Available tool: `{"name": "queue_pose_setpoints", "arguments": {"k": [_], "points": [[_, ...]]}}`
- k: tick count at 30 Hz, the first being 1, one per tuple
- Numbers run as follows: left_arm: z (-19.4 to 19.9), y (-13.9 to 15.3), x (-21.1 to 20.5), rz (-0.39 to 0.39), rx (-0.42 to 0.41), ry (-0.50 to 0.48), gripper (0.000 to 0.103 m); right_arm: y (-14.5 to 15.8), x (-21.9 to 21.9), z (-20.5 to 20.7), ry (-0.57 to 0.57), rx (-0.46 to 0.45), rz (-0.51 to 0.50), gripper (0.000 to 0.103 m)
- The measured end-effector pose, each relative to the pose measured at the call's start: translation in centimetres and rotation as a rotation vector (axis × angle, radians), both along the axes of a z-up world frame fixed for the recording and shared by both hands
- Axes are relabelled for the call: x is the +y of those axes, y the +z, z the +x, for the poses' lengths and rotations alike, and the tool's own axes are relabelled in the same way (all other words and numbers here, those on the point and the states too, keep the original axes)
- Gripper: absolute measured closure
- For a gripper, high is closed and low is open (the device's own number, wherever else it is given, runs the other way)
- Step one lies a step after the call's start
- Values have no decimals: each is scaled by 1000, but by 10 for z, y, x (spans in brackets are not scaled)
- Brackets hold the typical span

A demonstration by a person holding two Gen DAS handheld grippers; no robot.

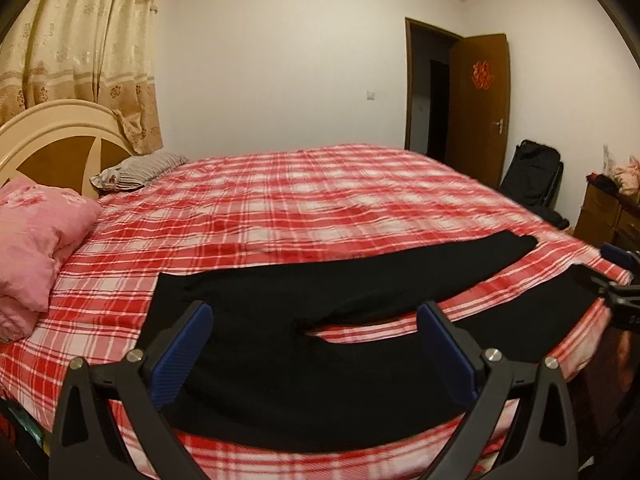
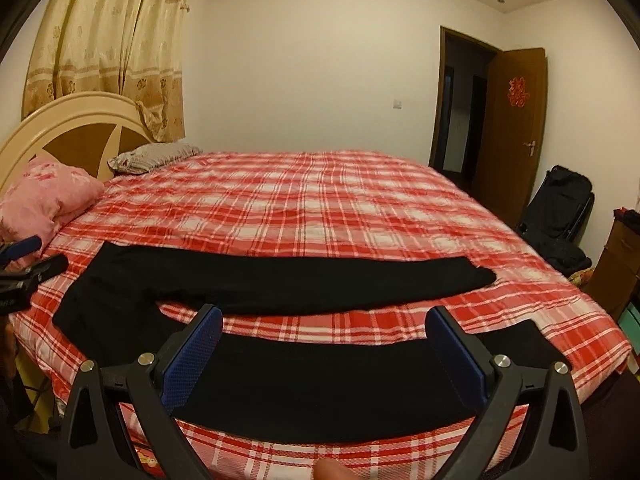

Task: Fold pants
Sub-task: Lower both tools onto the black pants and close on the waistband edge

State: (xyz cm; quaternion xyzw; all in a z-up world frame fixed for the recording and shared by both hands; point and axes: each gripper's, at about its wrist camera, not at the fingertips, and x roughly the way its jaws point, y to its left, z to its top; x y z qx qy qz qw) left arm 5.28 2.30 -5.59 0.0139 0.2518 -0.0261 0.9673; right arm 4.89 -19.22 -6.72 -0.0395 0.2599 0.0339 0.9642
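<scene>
Black pants [image 1: 320, 288] lie spread flat on the red plaid bed [image 1: 304, 200], waist to the left and both legs running to the right. My left gripper [image 1: 316, 316] hovers open above the waist and crotch area, holding nothing. In the right wrist view the pants [image 2: 280, 280] show a far leg and a near leg with a strip of plaid between them. My right gripper [image 2: 324, 320] is open over the near leg, empty. The right gripper [image 1: 616, 280] shows at the right edge of the left wrist view; the left gripper [image 2: 24, 264] shows at the left edge of the right wrist view.
A pink quilt [image 1: 36, 240] and a striped pillow [image 1: 136, 168] lie by the headboard [image 1: 52, 136] at the left. A dark bag [image 2: 560, 208], a wooden cabinet [image 1: 612, 212] and an open door [image 2: 508, 120] stand to the right. A fingertip [image 2: 332, 470] shows at the bottom edge.
</scene>
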Motion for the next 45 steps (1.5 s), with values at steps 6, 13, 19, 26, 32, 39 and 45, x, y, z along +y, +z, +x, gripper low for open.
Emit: {"name": "queue_pose_setpoints", "arguments": {"k": [6,13,19,26,32,39,45], "points": [[44,-18,52,52,45,90,0,-31,-9,28,-27,97,-25,1],[119,-43,122,111,110,201,0,-38,-29,62,-66,131,-25,1],[165,-72,153,70,189,208,0,-31,-41,95,-78,142,-63,12],[201,-92,181,-5,256,181,28,-42,-35,128,-39,204,-100,32],[224,-113,200,-41,317,185,41,-52,-27,150,-19,242,-111,32],[236,-133,213,-139,391,157,39,-50,-36,177,-13,283,-96,44],[240,-134,213,-134,414,142,38,-43,-77,202,-83,310,-20,44]]}}
